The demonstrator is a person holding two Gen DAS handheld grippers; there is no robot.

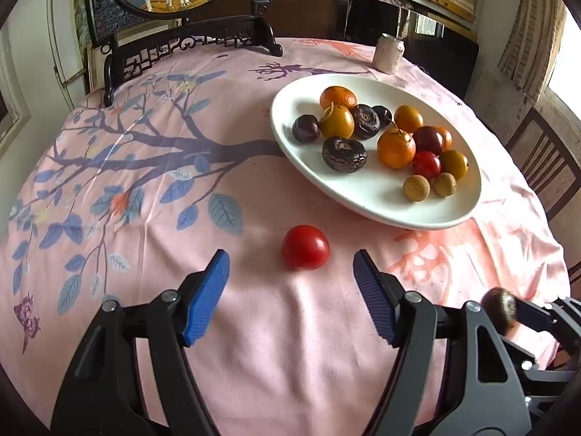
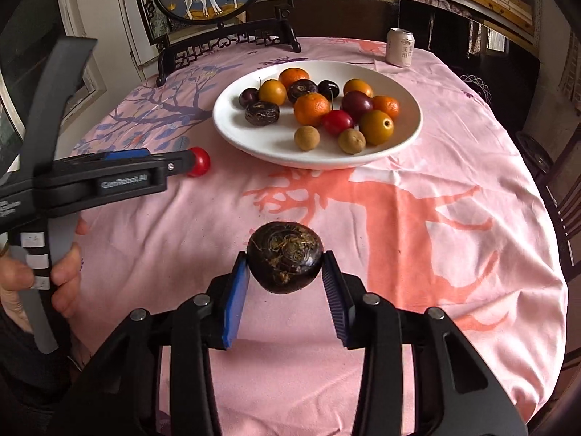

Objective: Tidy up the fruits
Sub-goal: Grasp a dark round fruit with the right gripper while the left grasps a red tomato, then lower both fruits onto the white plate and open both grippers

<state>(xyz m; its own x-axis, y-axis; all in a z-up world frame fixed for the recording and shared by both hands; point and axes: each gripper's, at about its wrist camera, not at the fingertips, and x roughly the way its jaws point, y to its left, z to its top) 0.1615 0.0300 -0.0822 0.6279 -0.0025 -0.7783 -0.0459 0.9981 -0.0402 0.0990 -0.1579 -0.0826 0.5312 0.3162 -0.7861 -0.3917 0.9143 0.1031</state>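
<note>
Right gripper: blue pads clamped on a dark brown-purple water chestnut, lower centre of the right wrist view, held clear of the cloth. Skin glossy, concentric rings on top, dry yellowish fibres at the crown and underside.

Left gripper: fingers spread wide, nothing between them; red cherry tomato sits on the cloth just ahead of the gap, lower centre of the left wrist view. Smooth, shiny, not touching either pad.

White plate in upper centre of the right view, holding the rest: mandarins, yellow-orange round fruits, dark plums, two more chestnuts, one red tomato, two tan longans.

Pink tablecloth with blue tree and coral print.

Writing: "GenRobot.AI" on the left gripper's side. Can at upper right has printed characters, too small to read.
</note>
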